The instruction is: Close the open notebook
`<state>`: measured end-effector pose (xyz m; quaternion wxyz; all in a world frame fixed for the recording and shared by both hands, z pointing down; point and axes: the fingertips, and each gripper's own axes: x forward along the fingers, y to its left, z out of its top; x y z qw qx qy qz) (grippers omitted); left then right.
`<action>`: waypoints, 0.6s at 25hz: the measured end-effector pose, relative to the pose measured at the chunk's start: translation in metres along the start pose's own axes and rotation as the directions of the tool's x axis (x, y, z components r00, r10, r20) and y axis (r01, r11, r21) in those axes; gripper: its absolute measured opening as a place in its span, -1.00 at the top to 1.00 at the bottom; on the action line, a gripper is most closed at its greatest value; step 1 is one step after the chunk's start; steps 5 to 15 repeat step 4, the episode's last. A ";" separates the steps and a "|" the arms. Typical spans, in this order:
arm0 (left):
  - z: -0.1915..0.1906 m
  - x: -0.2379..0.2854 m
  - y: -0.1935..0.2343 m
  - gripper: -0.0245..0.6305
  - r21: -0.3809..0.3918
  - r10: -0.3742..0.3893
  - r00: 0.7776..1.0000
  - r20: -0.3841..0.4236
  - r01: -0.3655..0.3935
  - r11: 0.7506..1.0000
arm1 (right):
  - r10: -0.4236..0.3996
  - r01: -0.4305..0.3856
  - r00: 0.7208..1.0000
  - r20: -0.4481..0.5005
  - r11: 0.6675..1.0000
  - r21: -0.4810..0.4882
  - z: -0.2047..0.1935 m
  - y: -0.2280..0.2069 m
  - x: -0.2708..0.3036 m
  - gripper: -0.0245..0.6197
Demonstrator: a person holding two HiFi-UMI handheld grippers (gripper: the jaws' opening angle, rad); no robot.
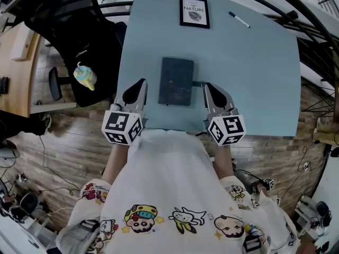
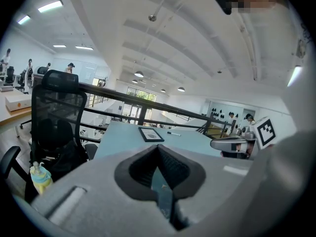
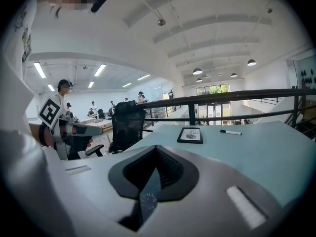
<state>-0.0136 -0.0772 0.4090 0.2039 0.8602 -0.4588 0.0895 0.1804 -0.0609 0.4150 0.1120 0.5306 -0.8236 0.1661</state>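
A dark notebook [image 1: 176, 81] lies flat on the light-blue table [image 1: 254, 78] with its speckled cover up and no pages showing. My left gripper [image 1: 139, 85] rests just left of it and my right gripper [image 1: 210, 87] just right of it; both point away from me along the book's sides without touching it. Each is shut with nothing between its jaws. In the left gripper view the shut left gripper [image 2: 158, 148] fills the foreground and the right gripper [image 2: 232, 144] shows at the right. Through the right gripper [image 3: 156, 148], a sliver of the notebook's cover [image 3: 147, 201] shows.
A framed print [image 1: 194, 11] and a pen [image 1: 239, 19] lie at the table's far side. A black office chair [image 1: 79, 41] with a yellow and blue bottle [image 1: 85, 76] stands left of the table. A railing [image 3: 222, 97] runs behind it. Wooden floor lies below.
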 end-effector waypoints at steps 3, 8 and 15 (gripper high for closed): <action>0.000 0.000 -0.001 0.93 -0.001 0.001 1.000 -0.001 -0.001 1.000 | 0.001 -0.001 1.000 -0.002 1.000 0.000 0.000 0.000 0.000 0.90; -0.001 0.000 -0.001 0.93 -0.002 0.001 1.000 -0.001 -0.001 1.000 | 0.002 -0.002 1.000 -0.002 1.000 0.001 -0.001 0.000 0.000 0.90; -0.001 0.000 -0.001 0.93 -0.002 0.001 1.000 -0.001 -0.001 1.000 | 0.002 -0.002 1.000 -0.002 1.000 0.001 -0.001 0.000 0.000 0.90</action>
